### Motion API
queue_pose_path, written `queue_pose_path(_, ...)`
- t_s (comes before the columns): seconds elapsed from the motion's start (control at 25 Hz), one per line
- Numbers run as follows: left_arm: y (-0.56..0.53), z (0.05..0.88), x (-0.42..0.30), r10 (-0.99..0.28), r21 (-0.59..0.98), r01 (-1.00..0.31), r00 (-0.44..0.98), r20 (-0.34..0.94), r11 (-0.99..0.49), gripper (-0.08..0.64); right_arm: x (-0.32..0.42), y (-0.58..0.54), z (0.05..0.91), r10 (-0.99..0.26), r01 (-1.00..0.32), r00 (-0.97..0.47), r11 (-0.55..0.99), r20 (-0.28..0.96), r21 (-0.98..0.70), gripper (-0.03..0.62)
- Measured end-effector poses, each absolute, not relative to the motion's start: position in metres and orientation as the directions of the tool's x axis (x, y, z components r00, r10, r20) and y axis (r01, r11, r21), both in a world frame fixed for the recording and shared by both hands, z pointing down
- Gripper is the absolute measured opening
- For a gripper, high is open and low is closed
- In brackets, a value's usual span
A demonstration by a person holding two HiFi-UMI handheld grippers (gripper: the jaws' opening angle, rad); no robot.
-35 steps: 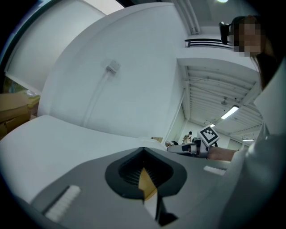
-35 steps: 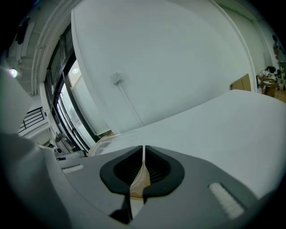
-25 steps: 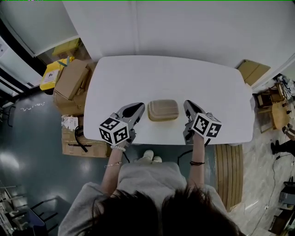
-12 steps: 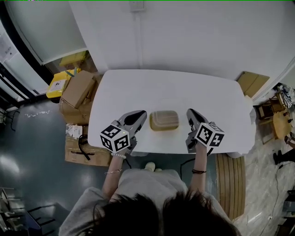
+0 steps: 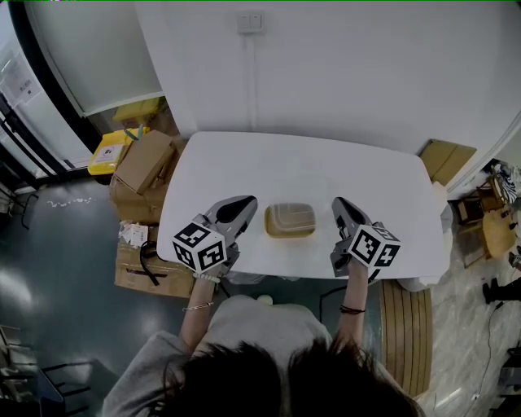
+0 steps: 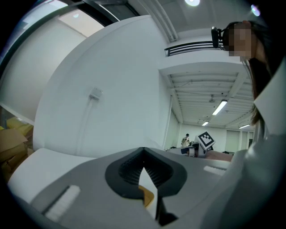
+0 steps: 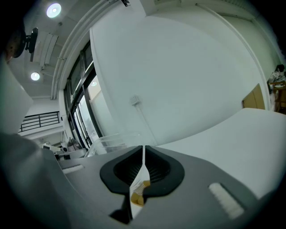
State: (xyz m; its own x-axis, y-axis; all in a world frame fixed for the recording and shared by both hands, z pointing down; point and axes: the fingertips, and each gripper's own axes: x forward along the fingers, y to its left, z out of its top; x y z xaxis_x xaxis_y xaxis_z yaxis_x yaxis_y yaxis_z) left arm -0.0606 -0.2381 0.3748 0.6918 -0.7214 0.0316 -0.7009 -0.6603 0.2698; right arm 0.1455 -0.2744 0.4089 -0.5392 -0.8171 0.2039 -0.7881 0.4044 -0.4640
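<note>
Left tool (image 5: 242,204) and right tool (image 5: 339,205) seem closed, empty, flanking the clear container (image 5: 291,220).

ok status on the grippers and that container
Left gripper shut, right gripper shut, both empty. Clear container on table between them, untouched. Nothing in the way.

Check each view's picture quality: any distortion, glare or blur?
Head view: even light, sharp; table and container clear. Left gripper view: strong fisheye, dark corners, lamp glare at top. Right gripper view: same fisheye, wall bent, two lamps glaring upper left.
</note>
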Motion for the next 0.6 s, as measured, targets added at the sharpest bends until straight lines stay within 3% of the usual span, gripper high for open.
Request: queue_pose_path(0.6,-0.227,0.352,-0.060,-0.729,0.259,-0.700,0.684,-0.025,-0.665,-0.006,0.148,-0.263,0.377,-0.810,-0.766,-0.571,0.466,0.135,-0.443,0.029)
